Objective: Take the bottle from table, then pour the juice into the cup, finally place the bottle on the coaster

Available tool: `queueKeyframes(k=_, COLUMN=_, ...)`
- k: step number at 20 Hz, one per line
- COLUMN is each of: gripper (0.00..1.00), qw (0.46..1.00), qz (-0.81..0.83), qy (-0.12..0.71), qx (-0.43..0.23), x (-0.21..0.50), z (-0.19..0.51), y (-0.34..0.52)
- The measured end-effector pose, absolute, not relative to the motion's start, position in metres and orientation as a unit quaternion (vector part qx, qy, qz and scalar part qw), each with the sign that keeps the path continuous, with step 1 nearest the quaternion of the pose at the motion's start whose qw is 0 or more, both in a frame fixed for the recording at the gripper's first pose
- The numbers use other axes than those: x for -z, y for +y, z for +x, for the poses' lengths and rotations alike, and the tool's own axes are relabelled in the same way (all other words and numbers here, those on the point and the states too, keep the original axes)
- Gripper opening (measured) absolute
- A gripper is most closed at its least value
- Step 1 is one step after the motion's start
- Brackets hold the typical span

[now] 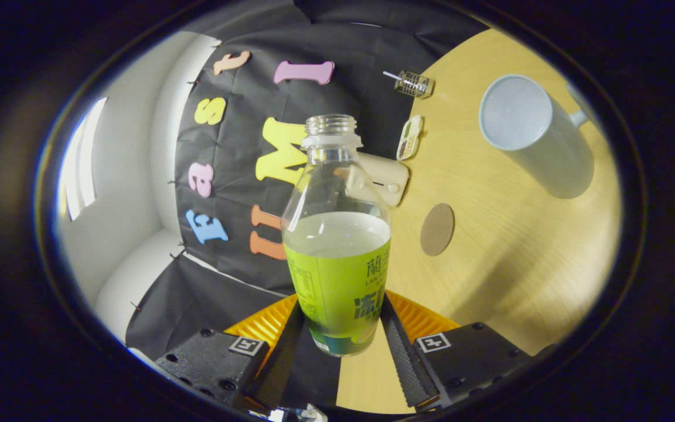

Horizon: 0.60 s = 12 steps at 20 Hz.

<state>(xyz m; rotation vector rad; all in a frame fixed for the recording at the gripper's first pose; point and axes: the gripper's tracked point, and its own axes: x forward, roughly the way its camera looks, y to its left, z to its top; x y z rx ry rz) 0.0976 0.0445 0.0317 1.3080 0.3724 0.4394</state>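
Green-labelled bottle [337, 258] clamped between gripper [337, 346] fingers, jaws narrowed onto its lower body, cap off.

The gripper [337, 346] had two ridged fingers [403, 351] on blocky black mounts studded with screws, each mount bearing a small square black-and-white marker, with ribbed orange plates behind.

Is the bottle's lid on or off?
Off. The bottle, gripped between the tongs, has a bare threaded neck with no cap; juice fills it about halfway.
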Motion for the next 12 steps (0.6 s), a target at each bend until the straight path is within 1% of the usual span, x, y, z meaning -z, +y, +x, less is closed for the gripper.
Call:
queueKeyframes(k=4, gripper=0.8, qw=0.736, qz=0.626, qy=0.165, qx=-0.198, x=-0.042, z=0.099, y=0.04)
queueKeyframes(k=9, gripper=0.8, qw=0.689, qz=0.688, qy=0.129, qx=-0.19, x=-0.056, z=0.103, y=0.027)
queueKeyframes(k=12, gripper=0.79, qw=0.678, qz=0.694, qy=0.137, qx=-0.201, x=-0.056, z=0.101, y=0.033)
